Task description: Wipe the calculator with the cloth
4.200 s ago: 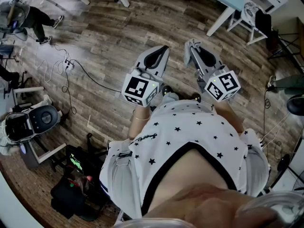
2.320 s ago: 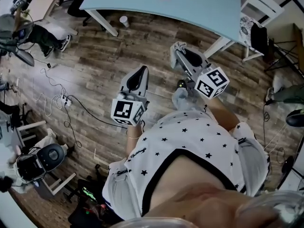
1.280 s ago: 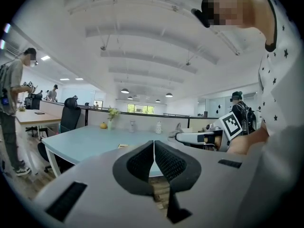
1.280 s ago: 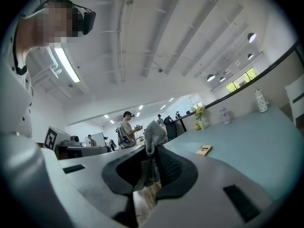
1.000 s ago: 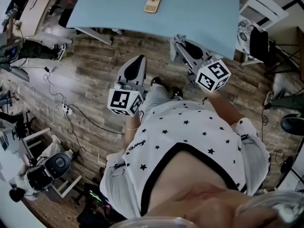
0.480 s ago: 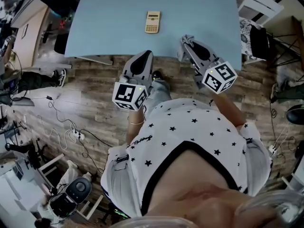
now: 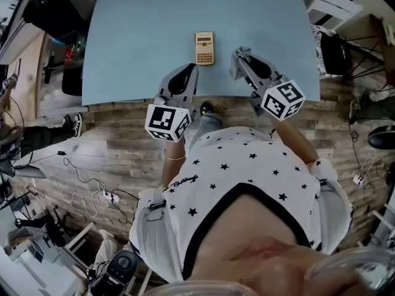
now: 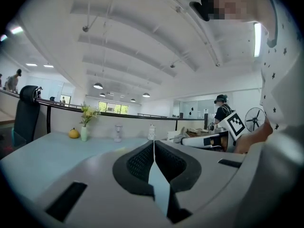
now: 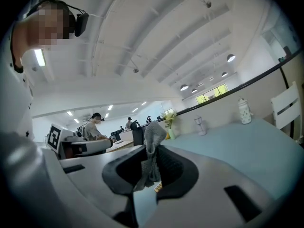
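A beige calculator point(image 7: 205, 47) lies flat on the light blue table point(image 7: 136, 42), a little in from its near edge. My left gripper point(image 7: 189, 69) hovers over the near edge, just left of and nearer than the calculator, with its jaws shut on nothing point(image 8: 153, 144). My right gripper point(image 7: 238, 55) is just right of the calculator, shut on a grey cloth point(image 9: 151, 148) that sticks up between its jaws. A sliver of the calculator point(image 9: 157, 187) shows below the cloth in the right gripper view.
A white chair point(image 7: 333, 5) stands off the table's right corner and a dark chair point(image 7: 49, 14) at its left. A vase of flowers point(image 8: 84, 126), an orange fruit point(image 8: 73, 133) and small jars stand at the table's far side. Wood floor with cables lies below.
The person has walked up to the table. The table and calculator have slid down the head view, and both grippers now reach over the table's near edge. The jaws stay as before.
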Tool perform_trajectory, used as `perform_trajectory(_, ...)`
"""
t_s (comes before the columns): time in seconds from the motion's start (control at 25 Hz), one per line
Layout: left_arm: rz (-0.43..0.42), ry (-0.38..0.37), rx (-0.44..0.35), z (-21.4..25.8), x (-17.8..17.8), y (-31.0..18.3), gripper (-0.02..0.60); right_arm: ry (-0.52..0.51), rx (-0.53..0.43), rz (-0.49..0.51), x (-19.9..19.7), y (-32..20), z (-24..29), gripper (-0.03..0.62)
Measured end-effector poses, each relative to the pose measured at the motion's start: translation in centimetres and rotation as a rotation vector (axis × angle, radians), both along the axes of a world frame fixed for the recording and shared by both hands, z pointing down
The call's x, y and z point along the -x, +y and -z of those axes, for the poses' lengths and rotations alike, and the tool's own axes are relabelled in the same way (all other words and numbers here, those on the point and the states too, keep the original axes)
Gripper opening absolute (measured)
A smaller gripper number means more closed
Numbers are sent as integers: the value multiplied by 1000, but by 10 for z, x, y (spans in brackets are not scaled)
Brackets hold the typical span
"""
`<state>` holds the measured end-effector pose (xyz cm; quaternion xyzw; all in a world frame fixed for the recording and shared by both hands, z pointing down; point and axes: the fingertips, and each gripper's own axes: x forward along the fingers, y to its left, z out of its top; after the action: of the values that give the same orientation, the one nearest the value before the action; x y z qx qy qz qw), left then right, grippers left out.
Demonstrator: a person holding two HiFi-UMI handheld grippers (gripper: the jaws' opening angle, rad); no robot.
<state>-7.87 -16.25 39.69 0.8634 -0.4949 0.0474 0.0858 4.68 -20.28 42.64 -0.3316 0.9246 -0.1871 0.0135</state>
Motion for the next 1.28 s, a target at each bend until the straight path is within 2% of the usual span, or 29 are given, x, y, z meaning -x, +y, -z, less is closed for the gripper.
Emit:
perform_trajectory(0.28, -27, 19, 7, -4, 54, -48, 31, 70, 27, -42, 46, -51, -15, 41)
perform_trajectory(0.56, -61, 20, 8, -12, 83, -77, 31, 213, 34, -57, 81, -90, -47, 49)
perform_trajectory(0.8, -70, 34, 12, -20, 100, -84, 31, 297, 97, -70, 106, -109, -86, 58)
perform_trajectory(1.08, -51, 45, 19, -24, 112, -81, 31, 406, 176, -19, 132, -126, -131, 60)
perform_trajectory(1.28, 12, 54, 23, -22, 129, -75, 31, 512, 171, -23, 139, -145, -157, 60)
